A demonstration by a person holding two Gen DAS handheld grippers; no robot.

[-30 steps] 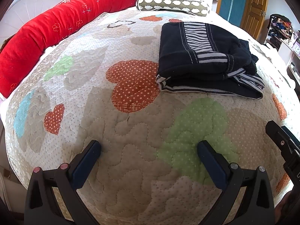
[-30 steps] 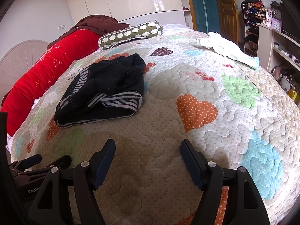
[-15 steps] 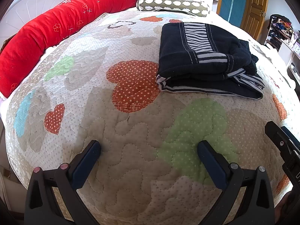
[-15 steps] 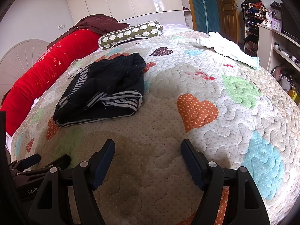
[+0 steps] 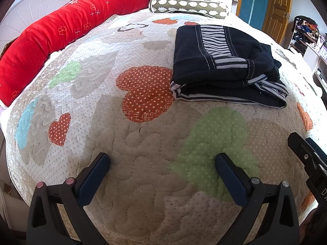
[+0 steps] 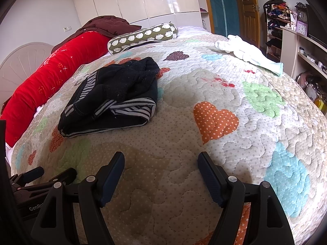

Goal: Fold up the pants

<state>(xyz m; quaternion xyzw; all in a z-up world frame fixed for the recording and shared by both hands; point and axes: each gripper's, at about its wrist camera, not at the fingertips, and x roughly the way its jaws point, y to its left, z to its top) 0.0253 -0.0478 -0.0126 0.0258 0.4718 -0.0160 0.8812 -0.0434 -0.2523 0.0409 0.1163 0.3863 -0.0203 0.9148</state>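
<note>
Dark pants with grey-striped bands lie folded in a compact stack on the heart-patterned quilt; the right wrist view shows the same pants left of centre. My left gripper hovers open over the quilt's near part, well short of the pants, nothing between its fingers. My right gripper is open too, over bare quilt in front of the pants and a little to their right. The right gripper's tip shows at the left wrist view's right edge.
A long red bolster lines the bed's left side, with a patterned roll pillow at the far end. A white garment lies at the far right. Shelves and a door stand beyond the bed.
</note>
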